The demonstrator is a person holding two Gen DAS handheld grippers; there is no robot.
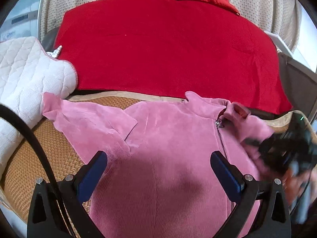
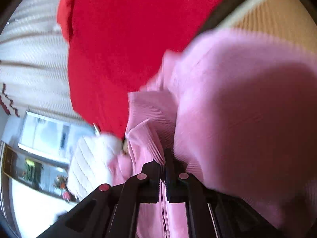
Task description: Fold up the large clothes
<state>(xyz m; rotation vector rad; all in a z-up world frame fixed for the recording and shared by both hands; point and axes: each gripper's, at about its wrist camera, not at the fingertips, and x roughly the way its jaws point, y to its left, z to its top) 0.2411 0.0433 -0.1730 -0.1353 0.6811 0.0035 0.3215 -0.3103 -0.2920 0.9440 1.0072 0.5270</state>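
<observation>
1 pink ribbed jacket (image 1: 168, 148) lies spread front-up on the woven mat (image 1: 49, 154) at the near edge of the bed, its zipper (image 1: 219, 127) and collar toward the right, with the red blanket (image 1: 158, 45) beyond it and a white quilted pillow (image 1: 25, 75) at the left. The left sleeve (image 1: 85, 119) is already turned in across the chest, so the fold looks to be at its second side. The right gripper (image 2: 163, 166) has its jaws pressed together on a pleated bunch of the pink fabric; in the left wrist view it shows only as a dark blur at the right edge, and the heavy smear in its own view suggests a quick carry. The left gripper (image 1: 158, 168) hangs over the lower body of the jacket with its blue pads (image 1: 93, 174) wide apart and nothing between them. The next move probably calls for laying the pinched right side over the chest to meet the left sleeve, letting go only once it lies flat, while the left gripper could pin the body so the corduroy does not drag along the mat.
</observation>
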